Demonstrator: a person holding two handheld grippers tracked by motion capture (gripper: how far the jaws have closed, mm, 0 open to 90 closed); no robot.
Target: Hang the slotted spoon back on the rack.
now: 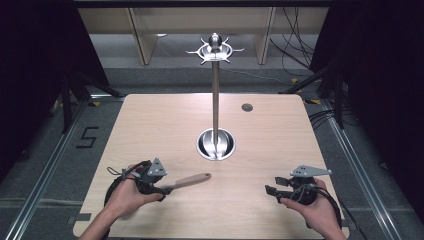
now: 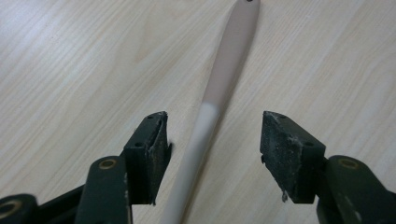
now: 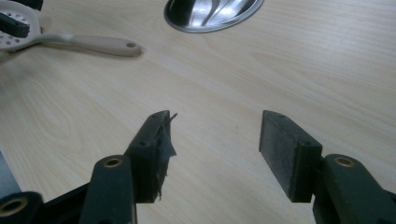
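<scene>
Black jaws of the left hand-held gripper (image 2: pixel 214 140) stand wide apart in the left gripper view, with the beige spoon handle (image 2: pixel 223 88) lying on the bench (image 2: pixel 70 70) between them; neither pad touches it, and nothing is gripped. The handle runs away from the hand-held gripper, its far tip carrying a small hanging hole. Seen from the high view, the left hand-held gripper (image 1: pixel 161 189) sits at the near left of the bench (image 1: pixel 150 120), held in the person's left hand (image 1: pixel 125 197), and the handle (image 1: pixel 189 181) points from it toward the steel stand base. The right gripper view shows the spoon's perforated white head (image 3: pixel 14 39) at the left hand-held gripper's end, partly hidden.

The right hand-held gripper (image 1: pixel 270 190) rests at the near right of the bench, in the right hand (image 1: pixel 312 210), well apart from the spoon. Its jaws are also spread wide, with bare bench between them.

A round steel dish-shaped base (image 1: pixel 216 144) sits at the bench centre, beyond the handle tip and apart from it. A slim metal pole (image 1: pixel 215 100) rises from it to a hooked crown (image 1: pixel 215 50); no utensil hangs there. A small dark round plug (image 1: pixel 247 107) lies beyond the base, to its right. Nothing stands between the handle and the base.
</scene>
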